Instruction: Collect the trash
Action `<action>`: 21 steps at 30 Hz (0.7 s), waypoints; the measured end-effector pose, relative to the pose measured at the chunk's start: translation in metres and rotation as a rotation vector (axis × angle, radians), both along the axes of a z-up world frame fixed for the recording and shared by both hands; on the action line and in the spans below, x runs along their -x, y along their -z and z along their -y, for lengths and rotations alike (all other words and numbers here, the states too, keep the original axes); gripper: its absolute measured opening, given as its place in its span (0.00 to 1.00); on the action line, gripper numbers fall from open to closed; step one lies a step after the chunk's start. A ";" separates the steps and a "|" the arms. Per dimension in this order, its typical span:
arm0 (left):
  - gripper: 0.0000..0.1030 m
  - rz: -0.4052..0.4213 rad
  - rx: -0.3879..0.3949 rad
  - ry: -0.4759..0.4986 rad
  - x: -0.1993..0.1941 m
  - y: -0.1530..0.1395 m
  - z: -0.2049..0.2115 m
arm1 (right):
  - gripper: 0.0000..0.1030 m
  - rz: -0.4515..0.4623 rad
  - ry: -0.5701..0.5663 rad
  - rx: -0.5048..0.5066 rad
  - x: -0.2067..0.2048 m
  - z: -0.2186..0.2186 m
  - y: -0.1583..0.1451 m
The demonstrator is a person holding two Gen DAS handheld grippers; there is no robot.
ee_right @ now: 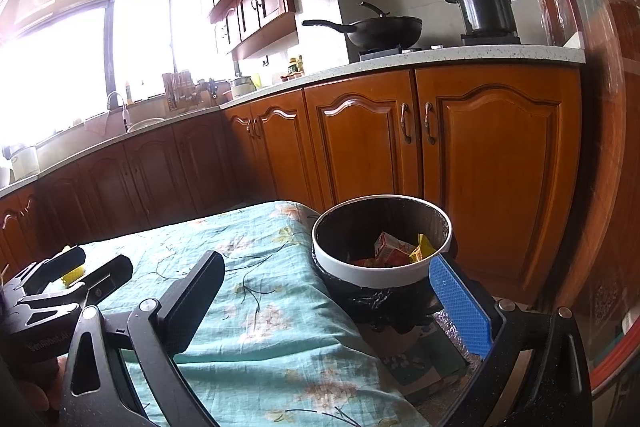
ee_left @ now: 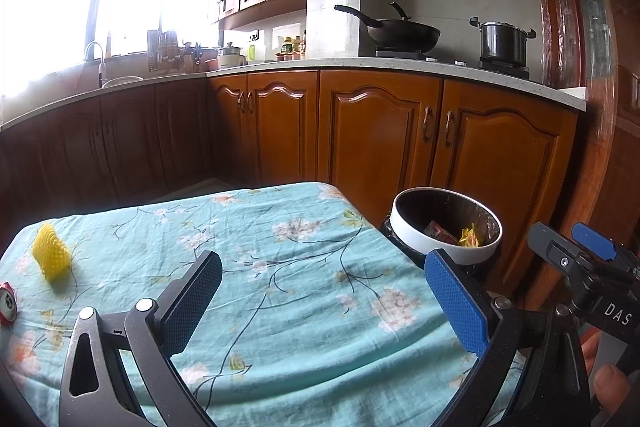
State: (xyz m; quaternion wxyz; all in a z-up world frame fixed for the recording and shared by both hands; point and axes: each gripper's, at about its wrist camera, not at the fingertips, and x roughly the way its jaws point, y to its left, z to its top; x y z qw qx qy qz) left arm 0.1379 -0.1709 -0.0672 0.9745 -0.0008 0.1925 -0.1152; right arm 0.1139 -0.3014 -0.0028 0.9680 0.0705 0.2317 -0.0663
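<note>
Two pieces remain on the cloth-covered counter (ee_left: 280, 267): a yellow foam net (ee_left: 51, 251) and a red can (ee_left: 7, 303) at its left edge. Both grippers, left (ee_left: 324, 299) and right (ee_right: 332, 307), hang released and empty, since the bin (ee_right: 382, 239) by the right corner already holds wrappers.

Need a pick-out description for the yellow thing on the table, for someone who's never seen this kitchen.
Start at the table with the teal flowered cloth in front of the wooden cabinets. The bin stands at its right edge; go to the opposite, left end. There sits a yellow foam net, a ribbed mesh sleeve, the only yellow item on the cloth, just beyond a small red-and-white can at the picture's edge.
</note>
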 end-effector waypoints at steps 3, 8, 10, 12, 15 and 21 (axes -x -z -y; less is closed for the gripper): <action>0.99 0.001 0.000 0.002 -0.001 0.000 -0.001 | 1.00 0.001 -0.001 0.000 0.000 0.000 -0.001; 0.99 -0.001 0.001 0.004 -0.001 0.000 -0.001 | 1.00 0.002 -0.002 -0.002 0.000 0.000 -0.001; 0.99 0.000 0.002 0.003 -0.001 0.000 -0.001 | 1.00 0.002 -0.004 -0.002 0.000 0.000 -0.001; 0.99 0.000 0.001 0.004 -0.001 -0.001 0.000 | 1.00 0.002 -0.005 -0.002 0.000 0.000 -0.002; 0.99 0.000 0.001 0.005 -0.002 -0.001 0.000 | 1.00 0.002 -0.007 -0.005 -0.001 0.000 -0.002; 0.99 -0.004 0.004 0.005 -0.004 -0.001 0.000 | 1.00 0.000 -0.011 -0.007 -0.004 -0.001 -0.002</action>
